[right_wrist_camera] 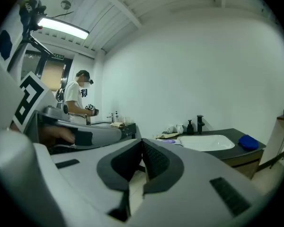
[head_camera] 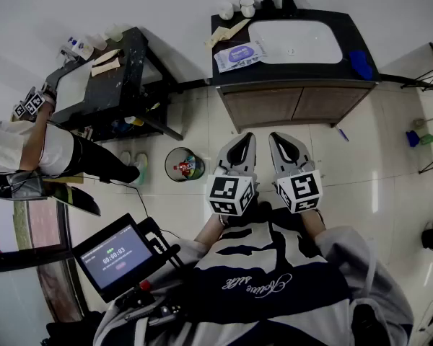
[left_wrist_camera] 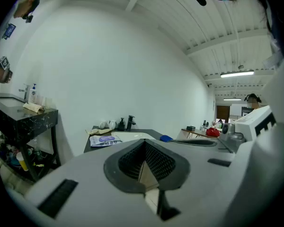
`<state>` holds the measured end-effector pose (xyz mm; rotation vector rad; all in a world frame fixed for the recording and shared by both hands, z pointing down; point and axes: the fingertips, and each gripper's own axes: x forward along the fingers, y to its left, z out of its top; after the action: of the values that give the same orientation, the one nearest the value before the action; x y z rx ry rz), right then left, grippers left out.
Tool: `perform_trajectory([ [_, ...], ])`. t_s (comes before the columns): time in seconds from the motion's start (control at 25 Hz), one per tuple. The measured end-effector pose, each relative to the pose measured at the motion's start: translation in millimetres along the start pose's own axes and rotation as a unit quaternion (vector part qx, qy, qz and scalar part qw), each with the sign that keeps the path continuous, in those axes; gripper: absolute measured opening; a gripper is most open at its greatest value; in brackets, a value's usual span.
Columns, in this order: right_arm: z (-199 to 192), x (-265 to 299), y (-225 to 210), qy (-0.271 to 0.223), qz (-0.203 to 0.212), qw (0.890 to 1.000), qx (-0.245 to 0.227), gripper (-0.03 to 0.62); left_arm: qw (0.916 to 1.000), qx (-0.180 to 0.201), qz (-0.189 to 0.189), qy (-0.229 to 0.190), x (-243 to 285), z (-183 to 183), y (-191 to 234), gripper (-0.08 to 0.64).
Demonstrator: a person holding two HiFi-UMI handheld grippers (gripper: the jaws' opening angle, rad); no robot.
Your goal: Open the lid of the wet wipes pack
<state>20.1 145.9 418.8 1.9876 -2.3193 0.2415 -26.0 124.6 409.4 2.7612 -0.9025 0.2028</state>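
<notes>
Head view, looking steeply down: you hold the left gripper (head_camera: 244, 138) and the right gripper (head_camera: 278, 137) side by side close to your body, both aimed forward at the dark counter (head_camera: 303, 72). The wet wipes pack (head_camera: 239, 55) lies flat on that counter, just left of the white sink basin (head_camera: 296, 42) and well apart from both grippers. It sits almost straight ahead of the left gripper, so that one has the more direct line; the right gripper would have to cross leftward. The pack's long axis runs roughly along the counter's front edge, its right end turned slightly toward the wall. It is a white soft pack with a purple panel on top. The lid looks shut, though it is too small to be sure. In each gripper view, left (left_wrist_camera: 144, 143) and right (right_wrist_camera: 142, 141), the jaws meet at their tips with nothing between them.
</notes>
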Motion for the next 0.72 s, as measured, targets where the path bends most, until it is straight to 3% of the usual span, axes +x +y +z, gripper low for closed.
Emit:
perform_trajectory([
  [0.24,-2,-3,0,-0.006,0.005,1.0,0.004,-0.002,1.0,0.0,0.0,0.003,3,-6,3,-0.002],
  [0.72,10,132,-56,0.004,-0.02,0.999,0.032,-0.002,0.9994,-0.017,-0.023,0.019,129,19,109,-0.002],
])
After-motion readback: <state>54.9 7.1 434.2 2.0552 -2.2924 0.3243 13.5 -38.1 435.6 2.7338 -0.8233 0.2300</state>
